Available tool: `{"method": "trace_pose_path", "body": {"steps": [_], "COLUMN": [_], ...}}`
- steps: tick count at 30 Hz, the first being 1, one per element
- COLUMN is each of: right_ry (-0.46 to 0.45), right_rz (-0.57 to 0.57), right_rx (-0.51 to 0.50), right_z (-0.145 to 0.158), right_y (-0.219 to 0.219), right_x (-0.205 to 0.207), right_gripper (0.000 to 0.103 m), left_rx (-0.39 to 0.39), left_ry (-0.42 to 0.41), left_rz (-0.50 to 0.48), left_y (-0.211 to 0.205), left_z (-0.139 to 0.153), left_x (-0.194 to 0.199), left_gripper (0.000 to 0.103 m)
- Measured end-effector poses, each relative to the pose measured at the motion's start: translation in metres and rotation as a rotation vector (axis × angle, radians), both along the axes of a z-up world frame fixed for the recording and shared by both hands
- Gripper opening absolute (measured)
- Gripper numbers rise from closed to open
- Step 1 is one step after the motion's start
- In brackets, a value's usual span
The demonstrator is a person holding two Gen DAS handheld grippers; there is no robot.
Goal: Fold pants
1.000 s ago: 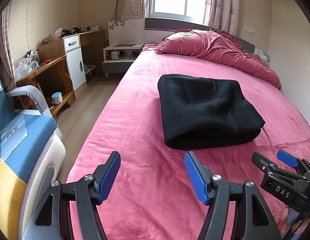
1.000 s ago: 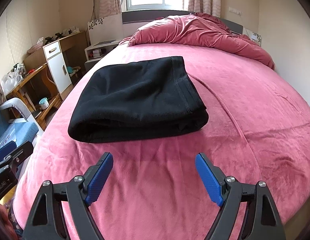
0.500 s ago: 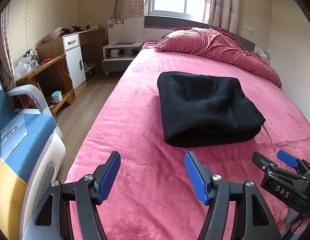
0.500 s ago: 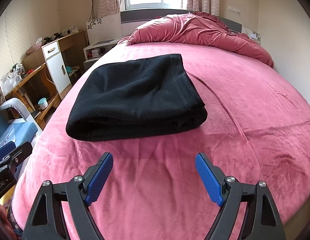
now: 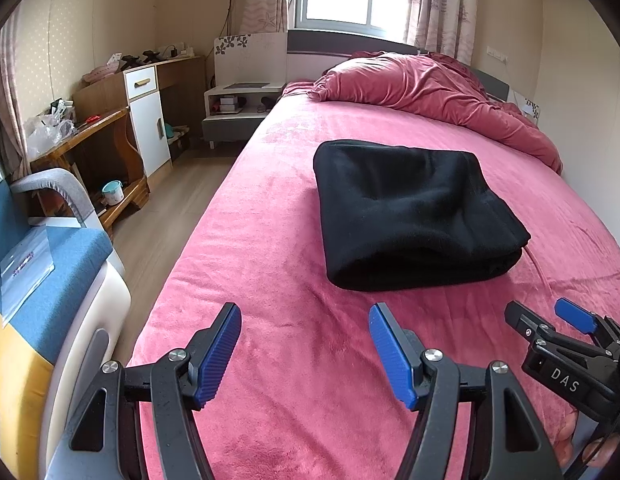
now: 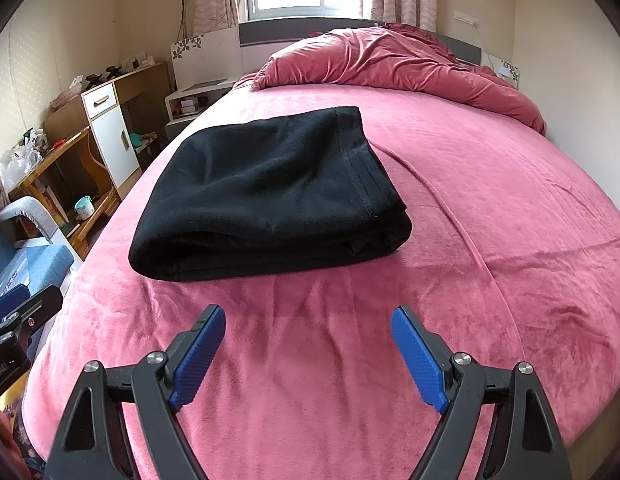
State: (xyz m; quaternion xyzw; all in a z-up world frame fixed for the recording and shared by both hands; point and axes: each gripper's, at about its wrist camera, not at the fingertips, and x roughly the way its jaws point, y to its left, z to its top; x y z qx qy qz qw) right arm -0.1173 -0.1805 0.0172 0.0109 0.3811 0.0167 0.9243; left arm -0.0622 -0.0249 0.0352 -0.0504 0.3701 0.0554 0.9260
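The black pants lie folded into a thick rectangular bundle on the pink bed sheet, and they also show in the right wrist view as the pants. My left gripper hovers over the sheet short of the bundle's near edge, open with nothing between its blue pads. My right gripper is likewise open and empty, just in front of the bundle's folded edge. Each gripper shows at the edge of the other's view: the right gripper and the left gripper.
A crumpled red duvet lies at the head of the bed. Left of the bed are wooden floor, a nightstand, a desk with a white cabinet and a blue chair. A wall runs along the right side.
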Motion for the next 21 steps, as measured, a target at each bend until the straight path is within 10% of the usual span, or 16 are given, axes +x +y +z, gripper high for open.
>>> {"method": "trace_pose_path", "body": {"steps": [21], "right_ry": [0.006], "right_rz": [-0.006], "right_rx": [-0.002], "right_z": [-0.0024], "right_y": [-0.0024], "right_x": [-0.0006], "right_gripper": [0.086], "left_rx": [0.015], "left_ry": [-0.002], "left_rz": [-0.013], "left_y": [-0.0022], "left_z": [0.0000], "left_x": [-0.0018], "left_gripper": [0.068]}}
